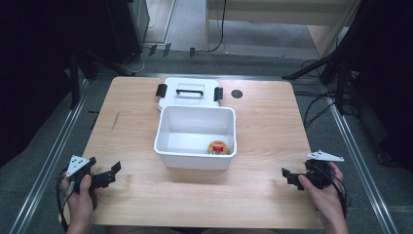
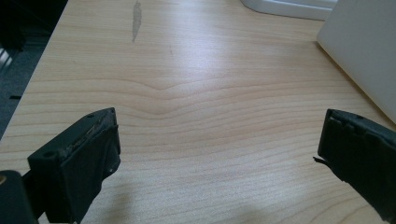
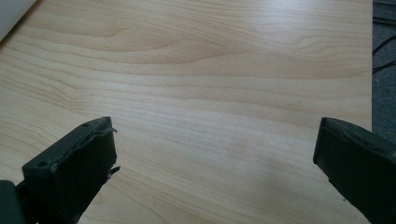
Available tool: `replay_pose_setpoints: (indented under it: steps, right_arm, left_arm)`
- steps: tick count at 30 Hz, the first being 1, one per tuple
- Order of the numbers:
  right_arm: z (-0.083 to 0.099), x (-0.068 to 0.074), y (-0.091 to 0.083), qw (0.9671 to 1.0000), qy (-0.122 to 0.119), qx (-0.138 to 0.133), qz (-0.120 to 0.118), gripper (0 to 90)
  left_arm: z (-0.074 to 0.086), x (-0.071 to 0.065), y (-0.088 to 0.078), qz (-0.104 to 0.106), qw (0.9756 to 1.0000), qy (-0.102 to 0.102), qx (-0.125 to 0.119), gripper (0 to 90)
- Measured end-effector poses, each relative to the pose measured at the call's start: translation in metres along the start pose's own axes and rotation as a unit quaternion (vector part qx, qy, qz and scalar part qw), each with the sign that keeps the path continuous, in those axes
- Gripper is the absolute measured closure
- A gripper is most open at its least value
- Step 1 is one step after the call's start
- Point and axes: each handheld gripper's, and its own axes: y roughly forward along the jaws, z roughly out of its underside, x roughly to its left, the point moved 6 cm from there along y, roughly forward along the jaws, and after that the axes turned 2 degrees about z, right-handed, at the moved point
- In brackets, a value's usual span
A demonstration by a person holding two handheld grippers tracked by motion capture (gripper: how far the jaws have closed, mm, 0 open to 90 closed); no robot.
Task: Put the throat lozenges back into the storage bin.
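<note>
A white plastic bin (image 1: 196, 146) stands in the middle of the wooden table (image 1: 263, 126), with a small round orange and red item (image 1: 217, 147) lying in its near right corner. Behind the bin lies its white lid (image 1: 189, 92) with black clips and a handle. My left gripper (image 1: 114, 171) rests low at the table's near left, open, with nothing between its jaws (image 2: 215, 149). My right gripper (image 1: 286, 175) sits at the near right, open as well, and between its jaws there is bare wood (image 3: 215, 149). The bin's side wall (image 2: 364, 51) stands at the right of the left gripper view.
A small dark round mark (image 1: 237, 93) sits on the table right of the lid. A grey scuff (image 2: 136, 18) marks the wood at the far left. Metal rails (image 1: 53, 161) run along both sides of the table, with cables (image 1: 316, 109) on the floor at the right.
</note>
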Motion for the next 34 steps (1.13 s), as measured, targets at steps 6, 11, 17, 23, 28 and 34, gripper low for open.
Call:
replay_pose_setpoints:
  steps: [6, 11, 17, 23, 28, 34]
  right_arm:
    - [0.016, -0.007, 0.001, 0.9984, 0.012, -0.046, 0.03, 0.0]
    - [0.028, -0.01, 0.0, 0.996, 0.028, -0.078, 0.035, 0.0]
    - [0.039, -0.014, -0.014, 0.9901, 0.046, -0.125, 0.044, 0.9]
    - [0.044, -0.02, -0.018, 0.9868, 0.077, -0.139, 0.035, 0.9]
    - [0.042, -0.019, -0.012, 0.9879, 0.074, -0.128, 0.047, 4.0]
    - [0.042, -0.02, -0.011, 0.9881, 0.077, -0.125, 0.047, 4.9]
  left_arm:
    - [0.0, 0.0, 0.0, 0.001, 1.0, -0.001, 0.002, 0.0]
    - [0.0, 0.001, 0.0, 0.004, 1.0, -0.003, 0.002, 0.0]
    - [0.0, 0.001, 0.001, 0.005, 1.0, -0.003, 0.003, 0.0]
    - [0.0, 0.0, 0.001, 0.003, 1.0, -0.002, 0.003, 0.0]
    - [0.0, 0.0, 0.001, 0.002, 1.0, -0.001, 0.004, 0.0]
    - [0.0, 0.0, 0.001, 0.003, 1.0, -0.003, 0.005, 0.0]
